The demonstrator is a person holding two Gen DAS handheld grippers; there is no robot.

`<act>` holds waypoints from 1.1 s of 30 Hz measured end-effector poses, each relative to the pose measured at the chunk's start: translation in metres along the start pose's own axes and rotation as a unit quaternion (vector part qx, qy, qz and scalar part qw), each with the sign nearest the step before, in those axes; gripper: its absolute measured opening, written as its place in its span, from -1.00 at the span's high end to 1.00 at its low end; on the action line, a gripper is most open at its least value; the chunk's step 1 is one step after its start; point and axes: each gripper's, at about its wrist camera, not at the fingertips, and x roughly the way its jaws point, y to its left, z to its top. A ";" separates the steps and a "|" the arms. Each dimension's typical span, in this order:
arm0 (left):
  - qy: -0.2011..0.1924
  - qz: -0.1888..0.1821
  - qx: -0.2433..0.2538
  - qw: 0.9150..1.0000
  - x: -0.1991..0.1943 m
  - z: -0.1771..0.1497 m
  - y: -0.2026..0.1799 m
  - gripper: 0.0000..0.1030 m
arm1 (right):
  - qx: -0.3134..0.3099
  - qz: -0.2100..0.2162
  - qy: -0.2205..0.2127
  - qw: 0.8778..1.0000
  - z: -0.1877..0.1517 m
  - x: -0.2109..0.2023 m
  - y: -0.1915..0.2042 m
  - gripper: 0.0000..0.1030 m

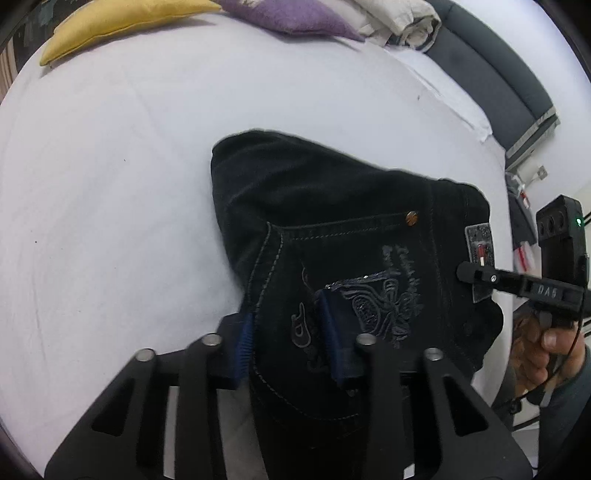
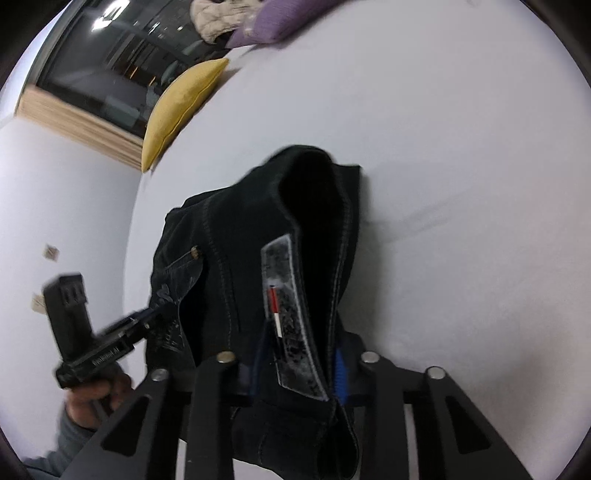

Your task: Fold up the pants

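Black pants [image 1: 332, 229]: bunched near bed [image 1: 110, 184] edge.
Left gripper [image 1: 288, 339]: pinching pocket area.
Right gripper [image 2: 299, 369]: pinching waistband.

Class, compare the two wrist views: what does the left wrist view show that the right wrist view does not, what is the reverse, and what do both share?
Only the left wrist view shows the dark headboard. Only the right wrist view shows the dark window. Both share the black pants, gripped by the left gripper and the right gripper, the white bed, the yellow cushion and the purple cushion.
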 end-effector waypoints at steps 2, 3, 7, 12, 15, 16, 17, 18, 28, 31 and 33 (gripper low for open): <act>-0.006 -0.011 -0.009 1.000 -0.008 0.002 0.002 0.67 | -0.014 0.001 -0.011 1.000 0.000 -0.008 0.013 0.58; -0.010 -0.017 -0.011 1.000 -0.013 0.003 0.002 0.69 | -0.023 0.006 -0.019 1.000 0.002 -0.014 0.024 0.58; -0.038 -0.023 -0.008 0.999 -0.048 0.008 0.001 0.70 | -0.056 0.026 -0.039 0.997 0.007 -0.035 0.057 0.59; -0.071 0.008 -0.009 0.997 -0.094 0.021 0.022 0.69 | -0.059 0.061 -0.050 0.995 0.024 -0.039 0.077 0.59; -0.055 0.048 -0.011 0.997 -0.083 0.016 0.049 0.39 | -0.039 0.062 -0.022 0.997 0.028 -0.013 0.065 0.52; -0.037 0.078 -0.011 0.996 -0.072 0.013 0.059 0.05 | -0.028 0.045 -0.007 0.999 0.026 -0.003 0.055 0.33; -0.019 0.109 -0.024 0.994 -0.064 0.007 0.070 -0.08 | -0.003 0.016 0.005 1.000 0.022 0.008 0.042 0.13; -0.021 0.108 -0.036 0.993 -0.068 0.001 0.082 -0.11 | 0.023 -0.010 0.013 1.000 0.015 0.013 0.026 0.12; -0.240 0.145 0.016 0.960 -0.203 -0.069 0.043 -0.55 | 0.030 -0.051 -0.144 0.988 -0.040 -0.067 0.007 -0.09; -0.358 0.187 0.090 0.910 -0.255 -0.090 -0.016 -1.00 | -0.035 -0.078 -0.229 0.970 -0.056 -0.111 0.043 -0.41; -0.411 0.211 0.115 0.879 -0.289 -0.106 -0.044 -1.00 | -0.069 -0.090 -0.280 0.953 -0.052 -0.133 0.077 -0.68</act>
